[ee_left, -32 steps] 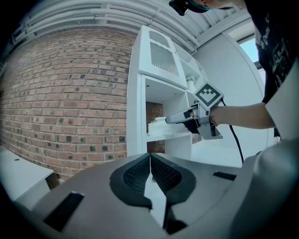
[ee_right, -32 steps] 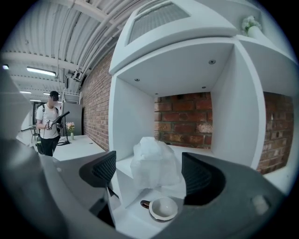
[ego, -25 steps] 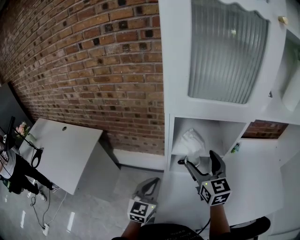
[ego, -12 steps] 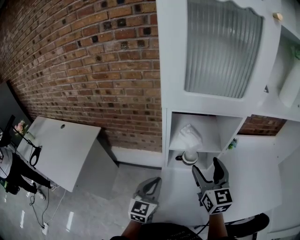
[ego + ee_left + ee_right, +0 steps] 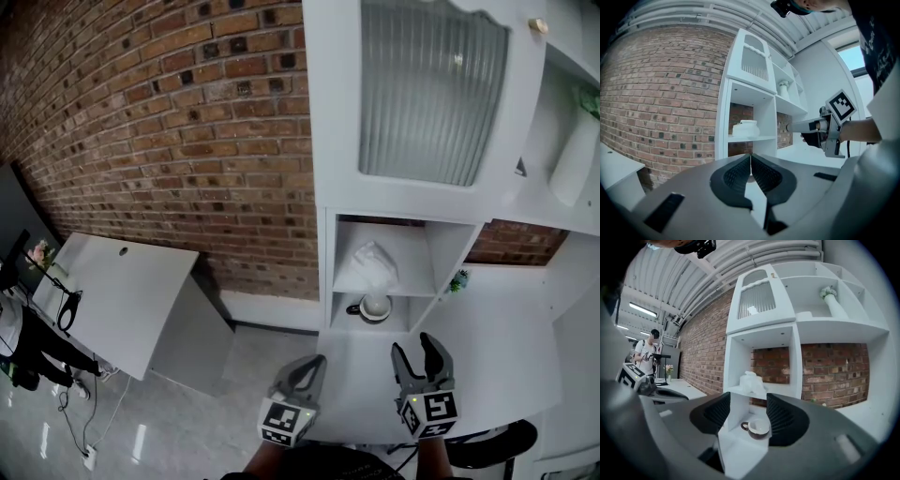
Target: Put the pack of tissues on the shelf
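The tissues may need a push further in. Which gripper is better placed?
Probably right: the right gripper points at the tissues, empty, jaws closing; the left gripper is shut and off to the side.

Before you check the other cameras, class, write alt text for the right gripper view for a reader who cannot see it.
A pack of tissues sits on the shelf of a white cabinet against a brick wall, a cup in the space below. In front, the jaws of the right gripper are apart and closing, gripping nothing.
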